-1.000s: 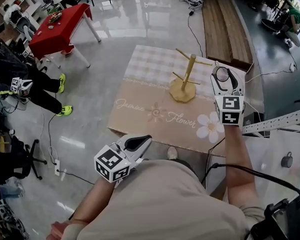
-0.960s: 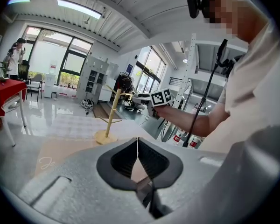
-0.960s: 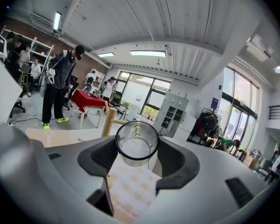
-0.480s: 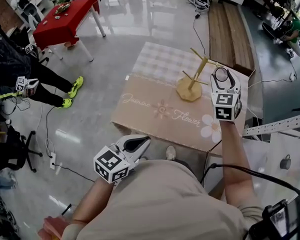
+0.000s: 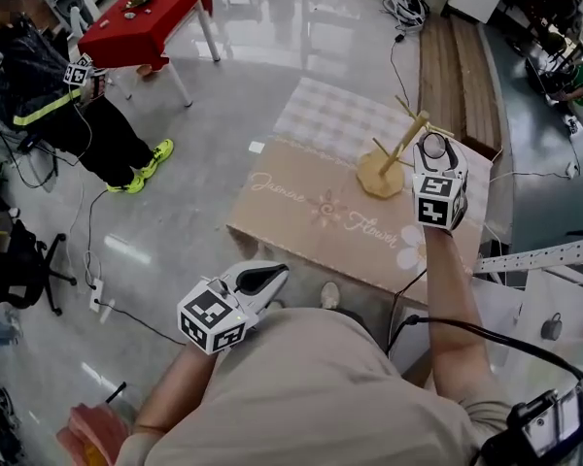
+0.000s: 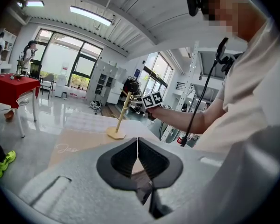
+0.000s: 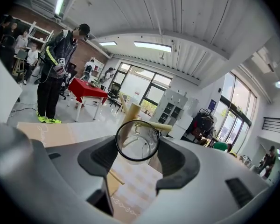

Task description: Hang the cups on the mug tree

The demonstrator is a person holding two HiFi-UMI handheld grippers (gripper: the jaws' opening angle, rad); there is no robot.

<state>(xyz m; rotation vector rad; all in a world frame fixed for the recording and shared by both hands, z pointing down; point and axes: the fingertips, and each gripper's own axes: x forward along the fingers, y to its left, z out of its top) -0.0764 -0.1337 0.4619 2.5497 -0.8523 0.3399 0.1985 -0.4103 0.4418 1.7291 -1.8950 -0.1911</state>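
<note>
A wooden mug tree [image 5: 400,153] stands on the far right part of a table covered with a beige flower-print cloth [image 5: 321,216]. My right gripper [image 5: 433,151] is shut on a clear glass cup [image 5: 430,145], held just right of the tree's upper pegs. In the right gripper view the clear glass cup [image 7: 136,140] sits between the jaws, with the mug tree's post [image 7: 129,112] and a peg right behind it. My left gripper [image 5: 272,275] is shut and empty, held low near my body, off the table's near edge. The left gripper view shows the mug tree [image 6: 121,118] in the distance.
A red-covered table [image 5: 146,22] stands at the far left, with a person in dark clothes and yellow shoes [image 5: 63,95] beside it. Wooden planks [image 5: 457,71] lie beyond the cloth-covered table. A perforated metal rail [image 5: 544,255] runs at the right. Cables trail on the floor.
My right gripper with the cup has come closer to the mug tree's pegs. The head view has swung, shifting the table rightward in frame. My left gripper has hardly moved.
</note>
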